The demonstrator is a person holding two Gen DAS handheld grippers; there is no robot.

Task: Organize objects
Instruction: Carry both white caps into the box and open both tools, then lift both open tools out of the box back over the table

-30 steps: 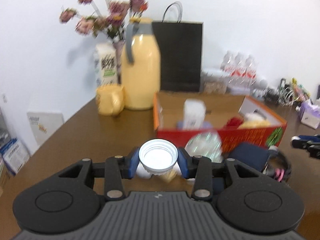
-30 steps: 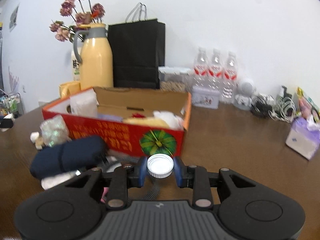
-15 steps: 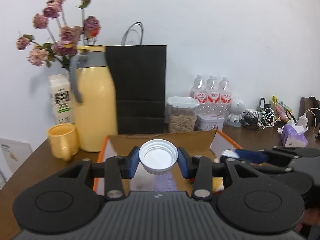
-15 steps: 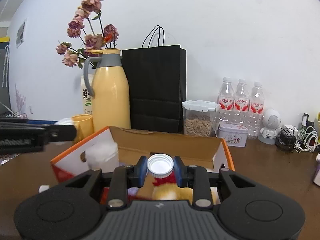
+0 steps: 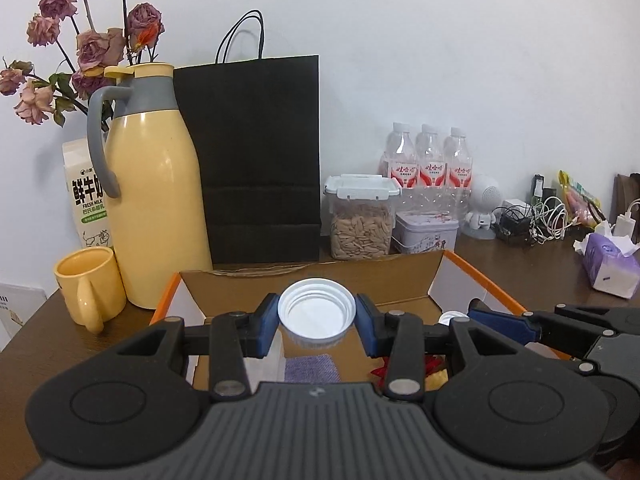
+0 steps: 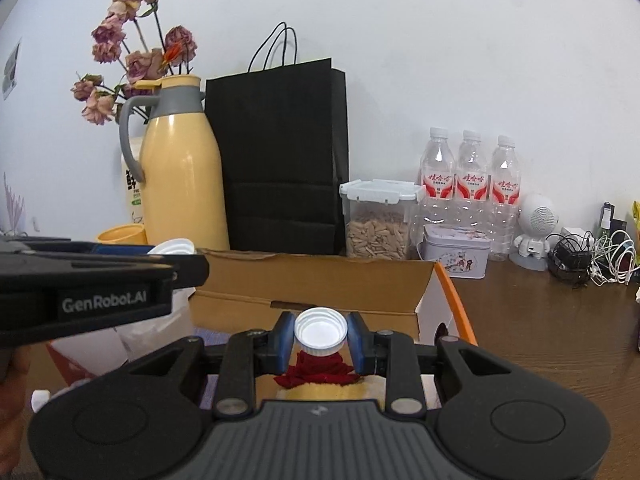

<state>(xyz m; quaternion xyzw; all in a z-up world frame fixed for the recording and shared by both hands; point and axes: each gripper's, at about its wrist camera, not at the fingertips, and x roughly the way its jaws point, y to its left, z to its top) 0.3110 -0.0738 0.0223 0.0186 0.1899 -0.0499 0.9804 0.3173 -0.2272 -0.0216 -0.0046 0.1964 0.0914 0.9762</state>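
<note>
Low in the centre of the left wrist view, the left gripper (image 5: 317, 317) was closed part-way on a wide white cap (image 5: 317, 312), its blue pads pressing the cap's rim from both sides, open side up. Low in the centre of the right wrist view, the right gripper (image 6: 320, 336) clamped a smaller white cap (image 6: 320, 330) the same way, its jaws set narrower. Both caps hung over the open cardboard box (image 5: 404, 280), which filled the middle of each frame. Under the left cap lay a purple cloth (image 5: 311, 368); under the right cap sat something red (image 6: 320, 372) on a yellow item. In the right wrist view the left gripper crossed the left edge of the frame, its cap showing just above the box's near corner.

Behind the box, at the left of the frame, stood a yellow mug (image 5: 90, 286) beside a yellow thermos jug (image 5: 156, 216), with a milk carton (image 5: 84, 196) and dried roses (image 5: 92, 44) behind them. A black paper bag (image 5: 256, 156) stood centre against the wall. To its right were a clear container of seeds (image 5: 362, 216), a tin (image 5: 426, 232), three water bottles (image 5: 430, 160), a small white robot figure (image 5: 484, 204), tangled cables (image 5: 536, 216) and a tissue pack (image 5: 608, 260) on the brown table (image 5: 520, 264).
</note>
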